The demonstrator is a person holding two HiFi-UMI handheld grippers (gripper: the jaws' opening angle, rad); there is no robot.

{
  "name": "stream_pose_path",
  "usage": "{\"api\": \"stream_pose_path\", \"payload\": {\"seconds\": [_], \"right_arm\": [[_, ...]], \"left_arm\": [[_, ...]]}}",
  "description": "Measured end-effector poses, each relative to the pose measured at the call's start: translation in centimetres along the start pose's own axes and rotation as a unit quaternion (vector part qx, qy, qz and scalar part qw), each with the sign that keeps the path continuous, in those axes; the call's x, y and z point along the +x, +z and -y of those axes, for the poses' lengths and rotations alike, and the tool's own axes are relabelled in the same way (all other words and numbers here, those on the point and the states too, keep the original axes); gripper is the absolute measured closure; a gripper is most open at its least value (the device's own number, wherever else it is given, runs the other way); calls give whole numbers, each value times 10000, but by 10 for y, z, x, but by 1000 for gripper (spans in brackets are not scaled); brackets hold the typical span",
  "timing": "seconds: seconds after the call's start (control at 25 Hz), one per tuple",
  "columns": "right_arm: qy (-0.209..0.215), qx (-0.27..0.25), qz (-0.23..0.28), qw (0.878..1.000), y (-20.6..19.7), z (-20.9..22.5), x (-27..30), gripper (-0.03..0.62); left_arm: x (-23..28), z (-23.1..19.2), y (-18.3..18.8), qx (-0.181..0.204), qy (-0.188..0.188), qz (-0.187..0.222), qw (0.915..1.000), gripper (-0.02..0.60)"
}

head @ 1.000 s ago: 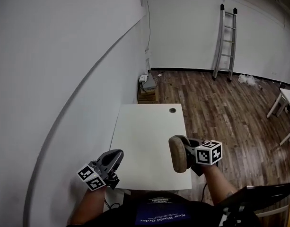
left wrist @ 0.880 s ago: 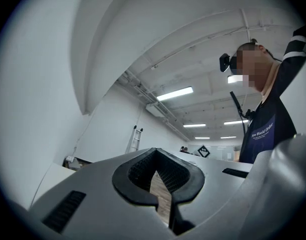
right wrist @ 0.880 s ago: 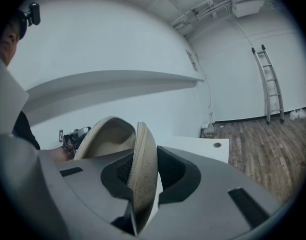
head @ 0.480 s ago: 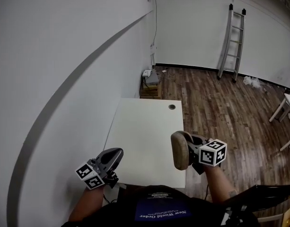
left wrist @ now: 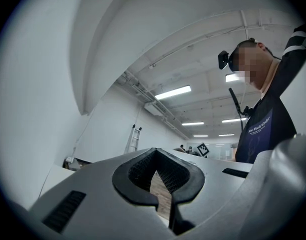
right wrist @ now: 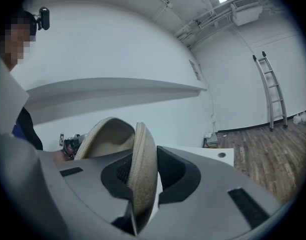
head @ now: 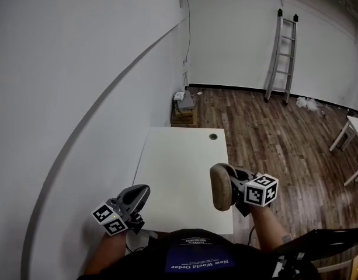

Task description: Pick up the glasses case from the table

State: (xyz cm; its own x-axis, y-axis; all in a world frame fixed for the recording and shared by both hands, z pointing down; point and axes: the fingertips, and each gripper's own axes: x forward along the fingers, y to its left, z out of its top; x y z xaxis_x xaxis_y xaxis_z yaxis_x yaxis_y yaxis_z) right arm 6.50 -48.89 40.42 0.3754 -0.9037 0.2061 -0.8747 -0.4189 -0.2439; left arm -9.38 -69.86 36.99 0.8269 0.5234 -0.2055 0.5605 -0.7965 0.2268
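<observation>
A tan glasses case [head: 219, 186] stands on edge in the air above the near right corner of the white table [head: 179, 162], and my right gripper [head: 226, 189] is shut on it. In the right gripper view the case [right wrist: 142, 170] is partly unzipped, its two shells spread apart, with one shell pinched between the black pads. My left gripper [head: 138, 195] hovers off the table's near left corner. In the left gripper view its jaws [left wrist: 156, 170] are shut with nothing in them.
The table top has a round cable hole [head: 213, 136] at its far edge. A white wall runs along the left. A low crate with items [head: 183, 107] sits on the wood floor behind the table. A ladder [head: 282, 54] leans on the far wall, and white furniture [head: 351, 130] stands at the right.
The head view has shifted a little. My right gripper keeps its hold on the case and has lifted slightly. My left gripper stays where it was.
</observation>
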Motion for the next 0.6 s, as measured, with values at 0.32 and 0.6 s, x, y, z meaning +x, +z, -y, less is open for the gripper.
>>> {"api": "stream_pose_path", "payload": {"seconds": [0.32,0.6], "right_arm": [[-77,-147,-40,9999,3,1,5,543],[-77,-193,-81,9998,3,4,1,543]], "left_arm": [[-1,-5,3,-8,-36,42,10000,581],[1,-2,5,11,-19,46,10000,581]]}}
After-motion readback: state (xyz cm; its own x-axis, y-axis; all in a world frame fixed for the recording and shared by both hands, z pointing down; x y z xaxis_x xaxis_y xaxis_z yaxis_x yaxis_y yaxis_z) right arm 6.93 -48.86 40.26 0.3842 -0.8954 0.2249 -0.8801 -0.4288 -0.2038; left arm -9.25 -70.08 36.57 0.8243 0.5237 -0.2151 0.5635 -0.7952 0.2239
